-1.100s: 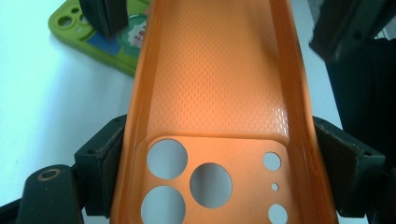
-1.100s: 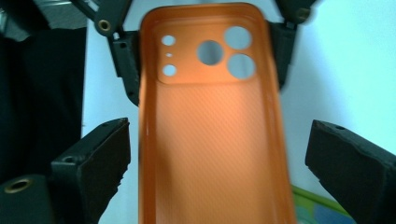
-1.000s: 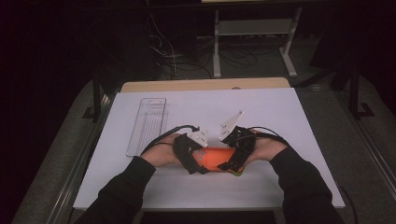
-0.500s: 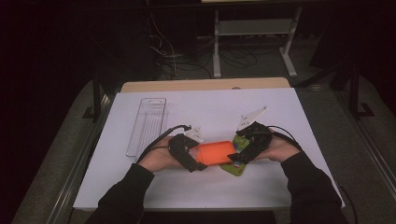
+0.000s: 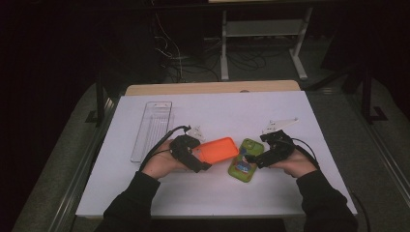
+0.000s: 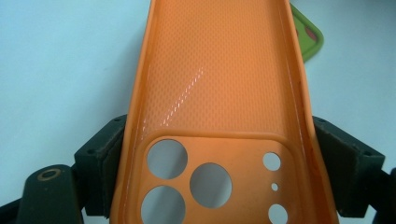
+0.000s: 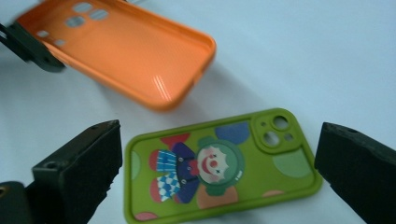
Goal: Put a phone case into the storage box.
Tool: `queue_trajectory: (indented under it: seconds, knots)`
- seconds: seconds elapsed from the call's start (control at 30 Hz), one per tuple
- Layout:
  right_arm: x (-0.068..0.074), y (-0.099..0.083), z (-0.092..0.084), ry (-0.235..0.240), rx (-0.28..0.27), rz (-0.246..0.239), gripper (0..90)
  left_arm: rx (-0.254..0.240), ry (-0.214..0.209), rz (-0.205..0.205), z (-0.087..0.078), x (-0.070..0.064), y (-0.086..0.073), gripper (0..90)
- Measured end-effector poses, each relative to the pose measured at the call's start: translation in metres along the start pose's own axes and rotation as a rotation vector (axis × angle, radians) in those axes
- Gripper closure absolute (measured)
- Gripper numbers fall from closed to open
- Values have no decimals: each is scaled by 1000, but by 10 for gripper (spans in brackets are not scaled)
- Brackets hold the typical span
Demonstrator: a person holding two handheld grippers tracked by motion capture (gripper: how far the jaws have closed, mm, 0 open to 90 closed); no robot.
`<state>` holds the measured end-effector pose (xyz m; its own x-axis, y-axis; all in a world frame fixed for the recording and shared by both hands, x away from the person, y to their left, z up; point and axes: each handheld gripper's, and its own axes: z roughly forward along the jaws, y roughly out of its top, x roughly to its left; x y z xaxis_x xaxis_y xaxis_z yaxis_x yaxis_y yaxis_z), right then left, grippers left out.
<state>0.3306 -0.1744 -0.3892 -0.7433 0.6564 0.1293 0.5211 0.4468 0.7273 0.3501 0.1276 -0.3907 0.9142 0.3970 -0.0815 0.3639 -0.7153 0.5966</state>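
On white table, orange case, dark room

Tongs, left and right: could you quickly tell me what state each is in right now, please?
Left tongs: closed on the orange phone case, at its camera-hole end.
Right tongs: open, holding nothing, jaws either side of the green clown phone case.

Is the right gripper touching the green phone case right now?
Apart. In the right gripper view the right gripper has both jaws open, with white table showing between each and the green phone case.
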Motion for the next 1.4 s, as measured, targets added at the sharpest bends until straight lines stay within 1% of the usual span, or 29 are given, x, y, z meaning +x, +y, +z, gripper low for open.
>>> queue_trajectory:
  seconds: [0.03,0.07,0.1,0.13,0.2,0.23,0.27,0.3,0.33,0.4,0.43,0.47,0.53,0.57,0.6,0.63,0.7,0.77,0.8,0.83,0.9,0.97,1.03,1.07,1.17,1.23,1.3,1.37,1.4]
  knots:
    - [0,-1,0,-14,-1,1,1,-2,12,-12,-2,1,0,156]
    - [1,-4,1,-36,-15,7,1,-13,23,-29,-3,0,-1,156]
    - [2,-6,1,-38,-27,15,1,-8,29,-27,-4,1,-1,156]
    - [4,-8,1,-55,-34,25,1,-20,31,-53,-4,0,-2,156]
    - [6,-12,2,-72,-49,58,1,-14,47,-57,-4,0,-4,156]
    - [7,-14,3,-80,-53,63,1,-2,52,-53,-5,1,-5,156]
    - [8,-16,4,-96,-59,65,1,-17,54,-79,-3,0,-6,156]
    - [9,-17,5,-101,-71,82,1,-23,62,-82,-2,-1,-7,156]
    - [11,-19,6,-101,-85,92,1,-13,60,-84,-3,-1,-8,156]
    - [13,-21,9,-123,-87,91,1,-16,53,-94,-2,-2,-8,156]
    - [14,-21,11,-123,-85,94,1,-13,52,-87,-1,-2,-7,156]
    - [15,-21,13,-121,-86,86,1,-10,62,-79,-1,-2,-7,155]
    - [15,-21,17,-121,-85,78,1,-15,58,-89,-2,-3,-7,156]
    - [16,-21,18,-114,-81,84,1,-16,62,-87,-3,-3,-7,155]
    - [16,-21,19,-111,-82,68,1,-21,58,-91,-3,-3,-7,155]
    - [16,-21,21,-112,-79,56,1,-20,63,-85,-3,-3,-7,156]
    - [16,-20,24,-118,-78,32,1,-33,61,-102,-2,-5,-7,156]
    - [17,-19,25,-121,-75,31,1,-18,66,-78,-3,-4,-7,155]
    - [16,-19,26,-134,-77,9,1,-20,64,-78,-3,-5,-7,155]
    - [17,-18,26,-139,-77,10,1,-17,62,-73,-3,-5,-7,155]
    - [18,-18,26,-154,-81,-7,1,-17,60,-76,-3,-5,-7,155]
    - [20,-17,26,-184,-84,-42,1,-15,56,-78,-2,-6,-7,156]
    - [22,-17,26,-198,-82,-65,1,-15,55,-76,-2,-6,-7,155]
    - [21,-17,27,-206,-86,-86,1,-15,55,-77,-2,-6,-7,155]
    - [23,-17,27,-217,-82,-108,1,-21,57,-82,-3,-6,-7,155]
    - [24,-17,27,-231,-77,-123,1,-21,59,-78,-4,-5,-7,156]
    - [24,-16,27,-238,-78,-138,1,-22,51,-80,-4,-4,-7,156]
    - [25,-16,27,-249,-76,-153,1,-24,56,-84,-5,-4,-7,155]
    - [26,-16,28,-252,-78,-164,1,-21,54,-80,-5,-3,-7,156]
